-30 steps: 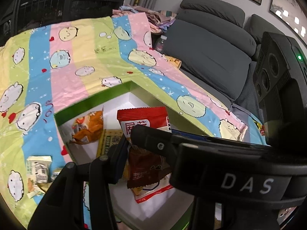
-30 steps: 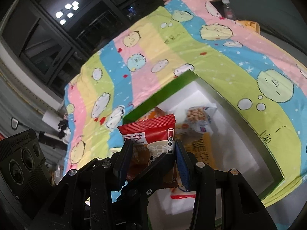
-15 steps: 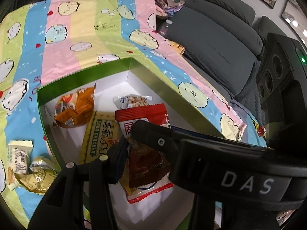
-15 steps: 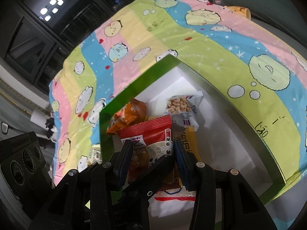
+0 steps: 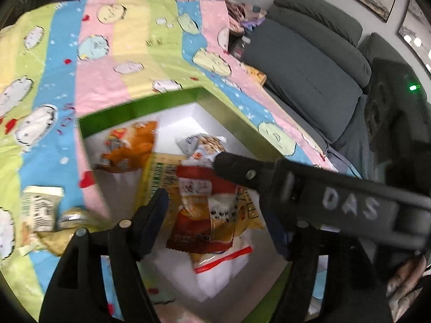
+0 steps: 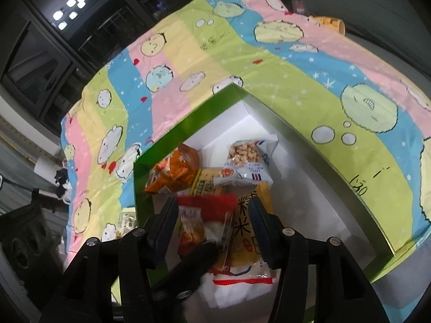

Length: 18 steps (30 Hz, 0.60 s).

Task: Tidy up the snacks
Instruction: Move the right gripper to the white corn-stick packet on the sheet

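Four snack packets [image 6: 243, 161] in one green box [image 6: 172, 140].

One green box [image 6: 186, 123], five snack packets [image 6: 204, 215] inside, two packets [image 5: 40, 207] outside on the blanket [image 5: 129, 53].

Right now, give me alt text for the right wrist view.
The right gripper, jaws just opening, straddles a red snack packet lying on other packets in a green-walled white box. An orange packet and a clear peanut bag lie behind; a pastel striped cartoon cloth surrounds the box.
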Motion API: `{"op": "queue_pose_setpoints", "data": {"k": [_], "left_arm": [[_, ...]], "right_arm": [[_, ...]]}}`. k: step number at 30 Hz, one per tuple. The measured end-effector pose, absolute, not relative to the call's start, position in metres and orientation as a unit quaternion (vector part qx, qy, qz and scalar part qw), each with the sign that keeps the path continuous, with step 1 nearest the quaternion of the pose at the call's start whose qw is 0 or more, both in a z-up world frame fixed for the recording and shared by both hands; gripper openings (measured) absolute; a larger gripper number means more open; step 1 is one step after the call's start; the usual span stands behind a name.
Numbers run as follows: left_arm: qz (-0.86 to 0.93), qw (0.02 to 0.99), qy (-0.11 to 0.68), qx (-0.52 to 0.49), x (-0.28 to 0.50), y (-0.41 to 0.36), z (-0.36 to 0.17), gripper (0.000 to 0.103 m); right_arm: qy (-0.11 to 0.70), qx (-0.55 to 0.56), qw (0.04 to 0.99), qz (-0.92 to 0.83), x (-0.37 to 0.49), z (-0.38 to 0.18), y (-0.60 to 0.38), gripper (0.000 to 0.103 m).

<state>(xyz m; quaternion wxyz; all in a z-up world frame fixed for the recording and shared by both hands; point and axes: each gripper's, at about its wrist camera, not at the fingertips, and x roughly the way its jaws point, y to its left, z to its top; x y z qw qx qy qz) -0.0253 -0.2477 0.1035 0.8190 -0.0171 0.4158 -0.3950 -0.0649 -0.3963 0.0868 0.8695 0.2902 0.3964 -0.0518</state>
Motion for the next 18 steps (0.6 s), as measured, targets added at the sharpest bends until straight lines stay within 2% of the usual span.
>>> {"op": "queue_pose_setpoints", "data": {"k": [1,5,7,8,18], "left_arm": [[-0.393,0.821,0.412,-0.021,-0.026,-0.241,0.106,0.079],[-0.369,0.841,0.393,-0.042,-0.03,-0.195,0.121,0.083],[-0.345,0.854,0.385,-0.052,-0.031,-0.166,0.126,0.087],[-0.333,0.86,0.384,-0.055,-0.031,-0.154,0.127,0.087],[-0.179,0.892,0.404,-0.09,-0.022,-0.027,0.104,0.091]], "right_arm": [[0.395,0.287,0.871,-0.053,-0.065,0.089,-0.395,0.055],[0.383,0.266,0.883,-0.051,-0.068,0.101,-0.38,0.056],[0.378,0.257,0.888,-0.043,-0.068,0.107,-0.37,0.071],[0.372,0.252,0.892,-0.035,-0.069,0.11,-0.364,0.073],[0.395,0.22,0.888,0.084,-0.046,0.114,-0.28,0.073]]}}
